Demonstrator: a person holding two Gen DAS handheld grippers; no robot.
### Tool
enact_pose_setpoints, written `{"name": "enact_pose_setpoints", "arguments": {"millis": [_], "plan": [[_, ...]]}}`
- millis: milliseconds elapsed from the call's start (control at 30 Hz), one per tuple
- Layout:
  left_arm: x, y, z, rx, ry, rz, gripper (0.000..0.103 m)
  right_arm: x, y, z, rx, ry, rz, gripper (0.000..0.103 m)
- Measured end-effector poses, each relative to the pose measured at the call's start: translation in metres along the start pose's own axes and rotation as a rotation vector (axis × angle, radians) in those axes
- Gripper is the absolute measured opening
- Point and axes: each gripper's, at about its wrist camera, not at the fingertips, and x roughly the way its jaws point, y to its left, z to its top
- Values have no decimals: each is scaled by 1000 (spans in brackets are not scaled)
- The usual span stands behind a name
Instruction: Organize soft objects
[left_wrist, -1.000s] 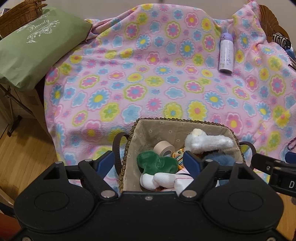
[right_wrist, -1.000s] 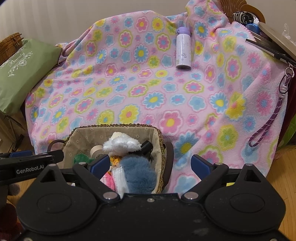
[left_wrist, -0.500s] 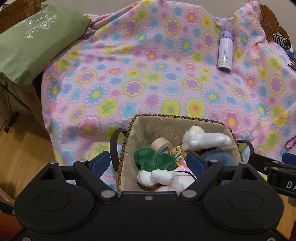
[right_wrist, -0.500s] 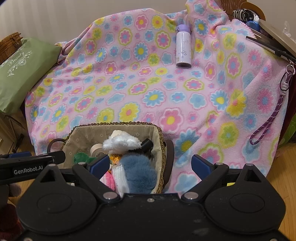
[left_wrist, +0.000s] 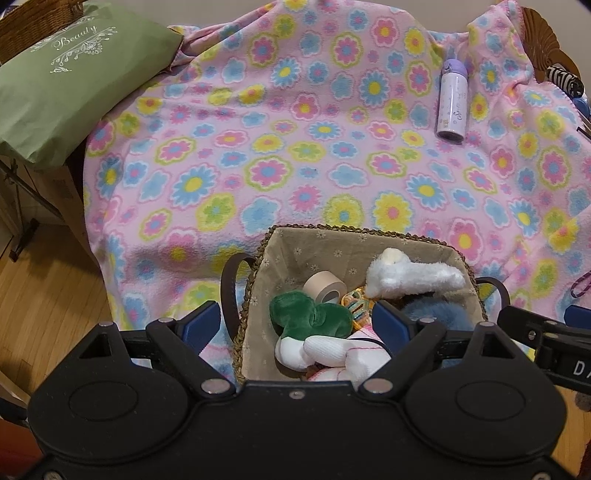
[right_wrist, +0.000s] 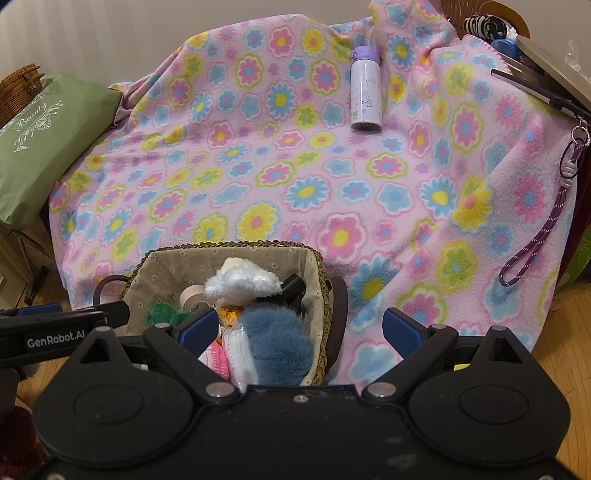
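Plush toys fill the woven, cloth-lined basket (left_wrist: 354, 240) at the near edge of the flower-print fleece blanket (left_wrist: 295, 147): a green plush (left_wrist: 306, 314), a white fuzzy toy (left_wrist: 410, 273) lying lengthwise left to right, a blue furry one (right_wrist: 277, 336) and a tape roll (left_wrist: 325, 288). The left gripper (left_wrist: 295, 325) hangs above the basket's left half, jaws wide, just opened further, holding nothing, nearest the green plush. The right gripper (right_wrist: 299, 328), jaws wide and empty, straddles the basket's right rim above the blue fur; a hard purple bottle (right_wrist: 365, 92) lies well apart towards the blanket's far right.

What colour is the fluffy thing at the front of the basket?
The fluffy toy is dusty blue; the right wrist view shows it best.
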Motion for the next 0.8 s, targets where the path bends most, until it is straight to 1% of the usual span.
{"name": "enact_pose_setpoints", "arguments": {"millis": [800], "plan": [[3,1,1,-7,21,2,85,3,0,0,5,9,0,97]]}}
